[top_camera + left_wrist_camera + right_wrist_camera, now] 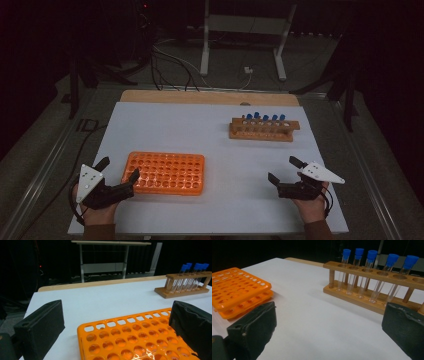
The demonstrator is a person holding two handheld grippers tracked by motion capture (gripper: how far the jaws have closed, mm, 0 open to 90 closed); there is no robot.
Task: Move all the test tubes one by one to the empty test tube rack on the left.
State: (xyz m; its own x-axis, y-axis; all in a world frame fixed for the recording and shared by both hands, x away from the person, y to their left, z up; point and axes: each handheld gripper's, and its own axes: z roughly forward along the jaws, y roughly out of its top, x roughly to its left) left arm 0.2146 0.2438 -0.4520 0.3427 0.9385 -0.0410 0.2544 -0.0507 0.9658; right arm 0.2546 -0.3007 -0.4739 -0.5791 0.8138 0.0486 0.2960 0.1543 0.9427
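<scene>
An empty orange tube rack (pixel 166 173) lies on the white table (pixel 200 130), front left. A wooden rack (pixel 263 128) at the back right holds several clear test tubes with blue caps (pixel 369 270). My left gripper (pixel 118 170) is open at the orange rack's left end, one jaw over its corner; the orange rack (pixel 135 337) lies between and beyond its jaws in the left gripper view. My right gripper (pixel 285 169) stands open at the front right with nothing between its jaws, facing the wooden rack (pixel 372 287).
A bare wooden strip (pixel 210 97) edges the table's far side. Beyond it are cables on the floor and a white stand's legs (pixel 242 45). Dark surroundings ring the table. A wide stretch of white surface separates the two racks.
</scene>
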